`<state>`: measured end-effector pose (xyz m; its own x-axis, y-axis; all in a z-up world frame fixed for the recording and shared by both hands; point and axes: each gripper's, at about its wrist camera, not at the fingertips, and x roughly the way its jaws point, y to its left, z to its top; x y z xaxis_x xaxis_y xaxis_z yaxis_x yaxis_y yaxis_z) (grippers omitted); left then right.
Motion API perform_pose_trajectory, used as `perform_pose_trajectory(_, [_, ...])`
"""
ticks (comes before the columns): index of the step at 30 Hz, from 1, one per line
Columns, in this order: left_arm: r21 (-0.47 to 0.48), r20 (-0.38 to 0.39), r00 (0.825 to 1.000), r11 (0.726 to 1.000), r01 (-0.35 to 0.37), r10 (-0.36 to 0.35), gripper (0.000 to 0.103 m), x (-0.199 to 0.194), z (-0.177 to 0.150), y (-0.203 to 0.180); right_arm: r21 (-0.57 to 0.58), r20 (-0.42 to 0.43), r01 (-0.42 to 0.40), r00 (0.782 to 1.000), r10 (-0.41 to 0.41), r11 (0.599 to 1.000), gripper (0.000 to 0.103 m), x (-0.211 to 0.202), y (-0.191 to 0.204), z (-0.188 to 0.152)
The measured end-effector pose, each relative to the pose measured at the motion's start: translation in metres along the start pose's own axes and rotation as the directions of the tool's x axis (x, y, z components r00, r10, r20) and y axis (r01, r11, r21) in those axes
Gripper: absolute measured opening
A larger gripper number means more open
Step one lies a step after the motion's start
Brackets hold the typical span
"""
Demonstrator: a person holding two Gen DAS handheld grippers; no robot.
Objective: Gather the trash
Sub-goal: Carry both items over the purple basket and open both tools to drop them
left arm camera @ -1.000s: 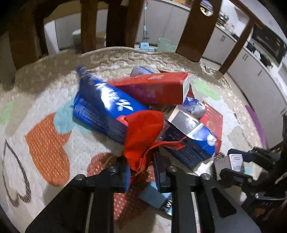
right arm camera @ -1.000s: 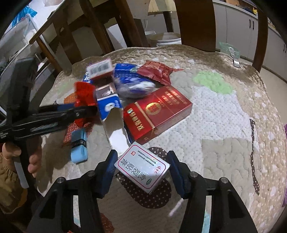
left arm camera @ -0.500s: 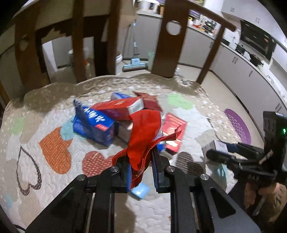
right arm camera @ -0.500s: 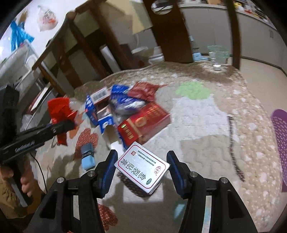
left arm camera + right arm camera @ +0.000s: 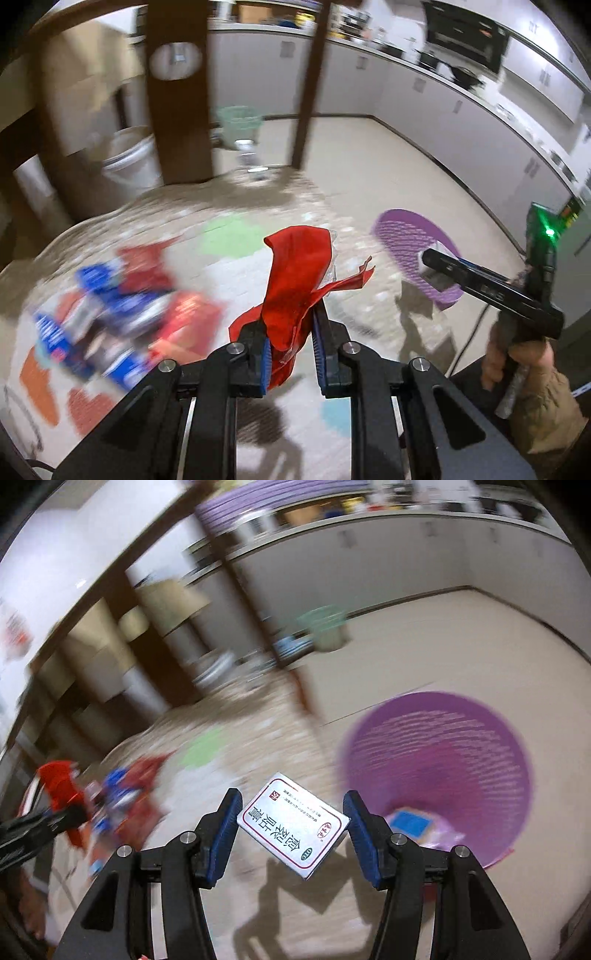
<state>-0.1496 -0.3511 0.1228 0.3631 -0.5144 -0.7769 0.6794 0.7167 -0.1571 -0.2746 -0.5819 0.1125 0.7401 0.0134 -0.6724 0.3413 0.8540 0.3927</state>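
- The left gripper (image 5: 290,350) stays clamped on a red wrapper (image 5: 295,284). A second ago it was low over the litter pile (image 5: 110,314); it now sits higher and has turned toward the purple basket (image 5: 406,240).
- The right gripper (image 5: 291,830) keeps the white box (image 5: 293,829) pinched between its blue pads, jaws fairly wide. It has swung from the pile to just beside the basket, which already holds a blue item (image 5: 410,821).
- The rest of the pile lies on the quilted mat (image 5: 258,206), well left of the basket.
- Both pieces look about ready to drop in; more trips will likely follow.
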Motion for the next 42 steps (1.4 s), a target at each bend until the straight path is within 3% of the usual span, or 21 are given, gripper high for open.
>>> perform_pose_trajectory(7, [0.102, -0.061, 0.992, 0.988, 0.113, -0.107, 0.018, 0.079, 0.049, -0.089, 0.15, 0.072, 0.136, 0.986, -0.148, 0.979, 0.061, 0.006, -0.087, 0.025])
perform_pose_trajectory(11, [0.142, -0.115, 0.986, 0.981, 0.134, -0.118, 0.018, 0.123, 0.063, -0.127, 0.191, 0.083, 0.17, 0.979, -0.188, 0.967, 0.061, 0.009, -0.11, 0.025])
perform_pose_trajectory(17, [0.159, -0.144, 0.983, 0.978, 0.137, -0.114, 0.021, 0.158, 0.069, -0.15, 0.206, 0.081, 0.188, 0.975, -0.208, 0.96, 0.063, 0.01, -0.129, 0.026])
perform_pose_trajectory(18, [0.161, -0.146, 0.983, 0.977, 0.138, -0.115, 0.025, 0.16, 0.069, -0.151, 0.207, 0.082, 0.195, 0.973, -0.216, 0.959, 0.063, 0.01, -0.131, 0.026])
perform_pose_trajectory(20, [0.167, -0.138, 0.984, 0.976, 0.137, -0.115, 0.049, 0.163, 0.07, -0.152, 0.215, 0.083, 0.193, 0.973, -0.214, 0.957, 0.065, 0.01, -0.135, 0.026])
perform_pose_trajectory(22, [0.171, -0.113, 0.988, 0.977, 0.129, -0.11, 0.059, 0.159, 0.07, -0.153, 0.223, 0.082, 0.189, 0.974, -0.212, 0.956, 0.069, 0.009, -0.137, 0.024])
perform_pose_trajectory(30, [0.14, -0.108, 0.99, 0.984, 0.109, -0.094, 0.06, 0.147, 0.064, -0.142, 0.216, 0.095, 0.181, 0.974, -0.206, 0.959, 0.074, 0.01, -0.131, 0.025])
perform_pose_trajectory(42, [0.139, -0.04, 0.999, 0.99, 0.03, -0.025, 0.066, 0.079, 0.03, -0.125, 0.177, 0.112, 0.159, 0.977, -0.18, 0.971, 0.075, 0.013, -0.104, 0.03])
